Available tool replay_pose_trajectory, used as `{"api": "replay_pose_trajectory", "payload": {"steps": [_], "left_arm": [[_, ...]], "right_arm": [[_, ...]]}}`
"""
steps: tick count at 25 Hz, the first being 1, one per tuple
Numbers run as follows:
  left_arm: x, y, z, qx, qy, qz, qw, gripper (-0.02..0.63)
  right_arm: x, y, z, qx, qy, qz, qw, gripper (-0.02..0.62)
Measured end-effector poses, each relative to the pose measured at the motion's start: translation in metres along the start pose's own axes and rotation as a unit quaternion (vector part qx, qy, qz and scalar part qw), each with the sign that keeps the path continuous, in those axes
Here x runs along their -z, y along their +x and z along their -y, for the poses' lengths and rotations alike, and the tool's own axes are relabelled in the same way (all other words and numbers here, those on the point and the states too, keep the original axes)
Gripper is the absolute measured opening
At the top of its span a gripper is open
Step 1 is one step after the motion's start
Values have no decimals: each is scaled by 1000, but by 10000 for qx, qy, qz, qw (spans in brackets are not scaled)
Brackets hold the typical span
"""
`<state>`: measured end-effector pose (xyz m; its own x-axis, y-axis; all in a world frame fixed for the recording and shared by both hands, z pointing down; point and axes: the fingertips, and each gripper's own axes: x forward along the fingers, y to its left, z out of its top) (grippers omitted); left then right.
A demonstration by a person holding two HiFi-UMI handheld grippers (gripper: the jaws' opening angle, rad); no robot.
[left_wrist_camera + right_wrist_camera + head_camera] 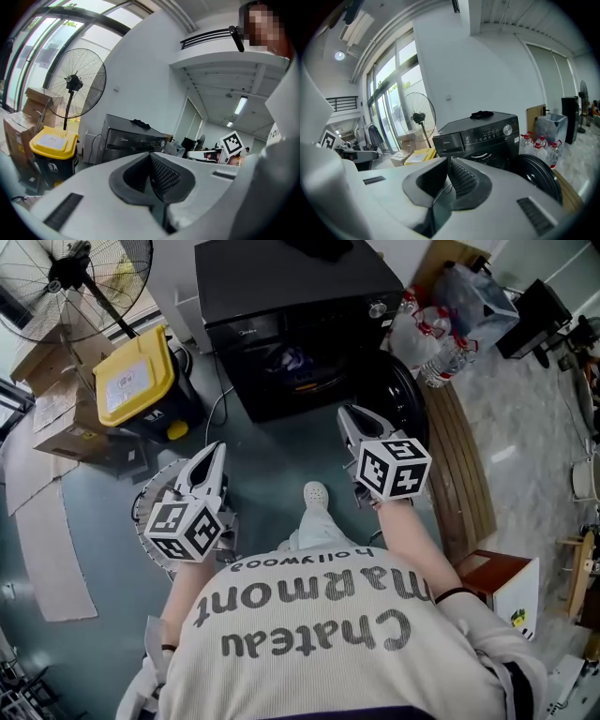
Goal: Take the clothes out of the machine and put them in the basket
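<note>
While left tool (214, 450) and right tool (349, 414) sit closed, machine door (410, 395) open

Head view: camera above person, facing steeply down; left gripper (214, 454) and right gripper (352, 416) near, washing machine (291, 306) just beyond tong tips. Gripper views: each camera behind own jaws, close, facing along them, near level. All three share washing machine ahead of tips, fan (75, 277) and yellow bin (136, 381) left of tips. Each gripper view also catches other gripper's marker cube (233, 143) off to side.
</note>
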<state>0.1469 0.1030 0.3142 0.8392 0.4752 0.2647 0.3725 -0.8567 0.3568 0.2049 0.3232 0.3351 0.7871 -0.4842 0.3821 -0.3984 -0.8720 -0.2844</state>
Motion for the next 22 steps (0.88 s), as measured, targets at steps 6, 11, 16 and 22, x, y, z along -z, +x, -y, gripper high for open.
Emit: {"api": "replay_pose_trajectory", "payload": {"steps": [6,11,16,22], "left_arm": [[-23,58,-18,-198,-90,41,9998,9],[-41,107,-26,-358,-149,115,9992,9],[-51,142,-41,-627,-353,470,9963,9],[-38,188,-60,-735,-635,456,9942,9]], "right_arm": [[-36,63,33,-255,76,-48,9996,46],[-72,111,63,-462,14,-19,9989,46],[-115,140,80,-771,-93,552,9955,46],[-120,177,88,-1258,-55,1043,9865,46]]}}
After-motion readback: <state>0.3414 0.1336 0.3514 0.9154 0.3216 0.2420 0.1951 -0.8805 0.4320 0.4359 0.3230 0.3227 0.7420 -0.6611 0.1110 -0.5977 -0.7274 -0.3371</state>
